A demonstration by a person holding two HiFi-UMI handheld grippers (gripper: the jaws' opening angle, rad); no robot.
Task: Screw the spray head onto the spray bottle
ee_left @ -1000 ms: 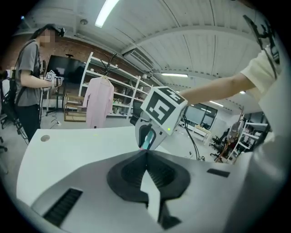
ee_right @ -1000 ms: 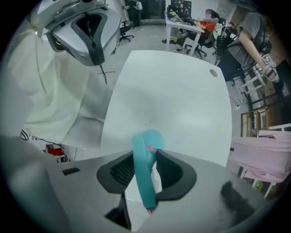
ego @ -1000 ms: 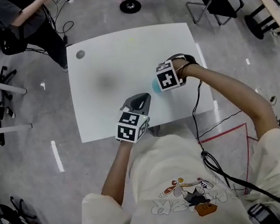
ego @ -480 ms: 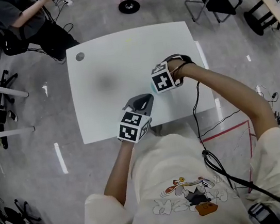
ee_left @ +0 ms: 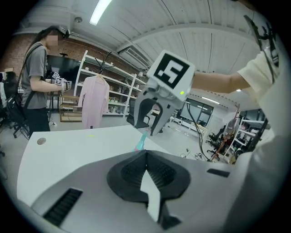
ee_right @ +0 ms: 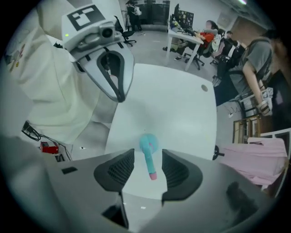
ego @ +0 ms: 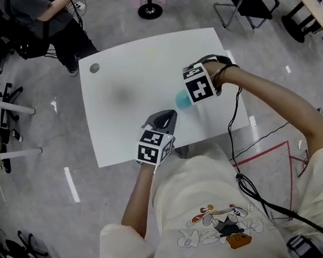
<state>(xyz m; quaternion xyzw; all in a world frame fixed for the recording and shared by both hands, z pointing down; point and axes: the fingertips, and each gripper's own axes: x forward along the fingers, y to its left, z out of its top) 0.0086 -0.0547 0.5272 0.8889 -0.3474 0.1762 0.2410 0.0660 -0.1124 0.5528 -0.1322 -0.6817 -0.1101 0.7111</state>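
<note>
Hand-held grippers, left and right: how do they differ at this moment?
Jaws: the left hand-held gripper is shut on nothing; the right hand-held gripper has just been opening, pads clear of the teal spray head seen between them. Pose: the left points shallowly across the table; the right points straight down over the spray bottle. Both carry a marker cube.

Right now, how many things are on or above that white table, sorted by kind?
Grippers: 2 (left gripper, right gripper)
Teal spray bottle: 1
Grey round disc: 1
Total: 4
</note>
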